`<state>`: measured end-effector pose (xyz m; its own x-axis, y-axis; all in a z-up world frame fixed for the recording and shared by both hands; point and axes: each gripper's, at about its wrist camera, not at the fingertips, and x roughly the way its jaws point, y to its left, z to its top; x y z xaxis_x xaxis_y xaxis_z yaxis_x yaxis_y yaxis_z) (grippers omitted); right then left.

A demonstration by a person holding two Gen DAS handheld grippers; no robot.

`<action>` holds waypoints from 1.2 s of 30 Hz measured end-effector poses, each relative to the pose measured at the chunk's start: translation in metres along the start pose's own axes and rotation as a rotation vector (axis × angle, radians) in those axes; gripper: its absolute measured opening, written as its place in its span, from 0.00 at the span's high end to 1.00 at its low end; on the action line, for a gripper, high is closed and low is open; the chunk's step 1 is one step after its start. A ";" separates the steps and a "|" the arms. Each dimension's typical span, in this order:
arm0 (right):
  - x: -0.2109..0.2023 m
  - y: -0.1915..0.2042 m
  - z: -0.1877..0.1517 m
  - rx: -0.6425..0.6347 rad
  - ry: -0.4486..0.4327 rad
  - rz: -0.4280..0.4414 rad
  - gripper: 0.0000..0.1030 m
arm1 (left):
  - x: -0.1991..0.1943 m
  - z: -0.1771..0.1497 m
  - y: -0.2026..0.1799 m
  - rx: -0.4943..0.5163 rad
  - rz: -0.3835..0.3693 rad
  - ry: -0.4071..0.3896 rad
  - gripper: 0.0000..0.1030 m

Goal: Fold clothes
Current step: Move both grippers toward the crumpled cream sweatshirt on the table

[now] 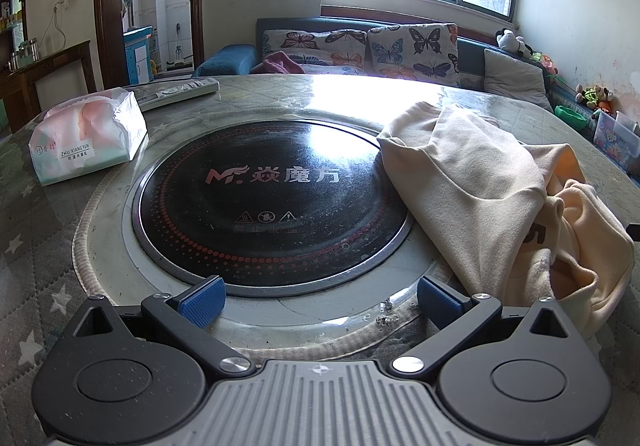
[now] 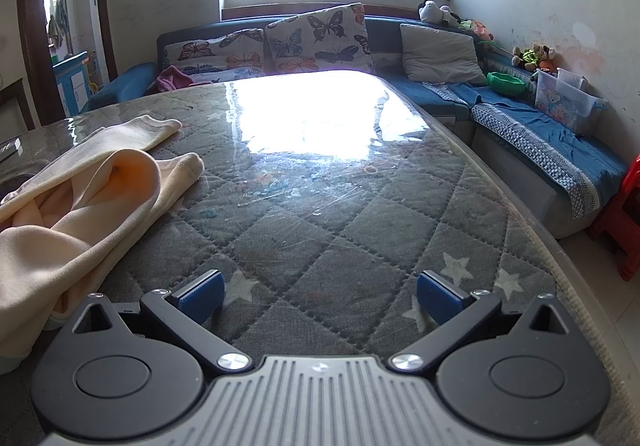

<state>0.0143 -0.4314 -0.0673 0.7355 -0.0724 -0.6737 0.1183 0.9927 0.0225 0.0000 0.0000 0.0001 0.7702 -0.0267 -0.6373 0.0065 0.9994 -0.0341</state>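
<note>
While both our claws, left gripper (image 1: 320,300) and right gripper (image 2: 320,298), gape empty, we see the crumpled cream garment (image 1: 492,190), perhaps a sweatshirt, lying between them.

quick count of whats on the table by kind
cream garment: 1
tissue pack: 1
remote control: 1
total: 3

Both tongs (image 1: 320,300) (image 2: 320,298) wide apart, empty, angled downward
</note>
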 end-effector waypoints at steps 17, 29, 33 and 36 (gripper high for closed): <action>-0.067 0.044 0.011 -0.081 -0.030 0.158 0.00 | -0.007 0.003 -0.004 -0.018 0.001 0.014 0.00; -0.098 0.061 0.010 -0.100 -0.072 0.239 0.00 | -0.029 0.014 -0.021 -0.006 -0.019 0.011 0.00; -0.102 0.066 0.005 -0.118 -0.066 0.240 0.00 | -0.033 0.014 -0.026 -0.009 -0.027 0.026 0.00; -0.104 0.068 0.002 -0.113 -0.058 0.251 0.00 | -0.037 0.014 -0.031 -0.001 -0.022 0.033 0.00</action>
<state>-0.0530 -0.3567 0.0056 0.7699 0.1747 -0.6138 -0.1453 0.9845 0.0980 -0.0195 -0.0296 0.0352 0.7482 -0.0497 -0.6616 0.0229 0.9985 -0.0491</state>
